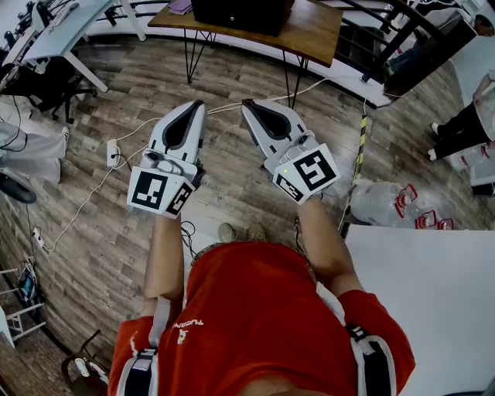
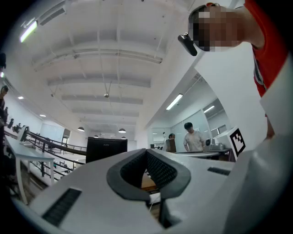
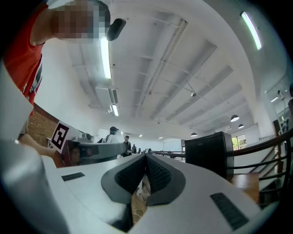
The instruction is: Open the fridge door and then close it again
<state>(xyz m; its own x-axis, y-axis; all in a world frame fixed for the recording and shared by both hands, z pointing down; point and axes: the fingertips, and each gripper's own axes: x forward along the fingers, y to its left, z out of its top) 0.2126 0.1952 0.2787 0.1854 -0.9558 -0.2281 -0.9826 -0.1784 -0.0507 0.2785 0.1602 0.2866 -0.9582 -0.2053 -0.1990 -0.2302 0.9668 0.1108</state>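
Observation:
A small black fridge (image 1: 240, 15) stands on a wooden table (image 1: 313, 31) at the top of the head view, its door shut as far as I can see. Both grippers are held up in front of me over the wood floor, well short of it. My left gripper (image 1: 195, 105) is shut with nothing between its jaws, and my right gripper (image 1: 247, 104) beside it is also shut and empty. In the left gripper view the fridge (image 2: 106, 148) shows beyond the closed left gripper (image 2: 146, 151). The right gripper view has the fridge (image 3: 206, 153) to the right of the closed right gripper (image 3: 145, 156).
Cables and a power strip (image 1: 112, 152) lie on the floor at left. A yellow-black strip (image 1: 357, 155) runs down the floor toward a white table (image 1: 433, 294) at right, by a clear plastic bottle (image 1: 379, 203). A person (image 1: 464, 128) stands at far right. A white desk (image 1: 62, 31) is at upper left.

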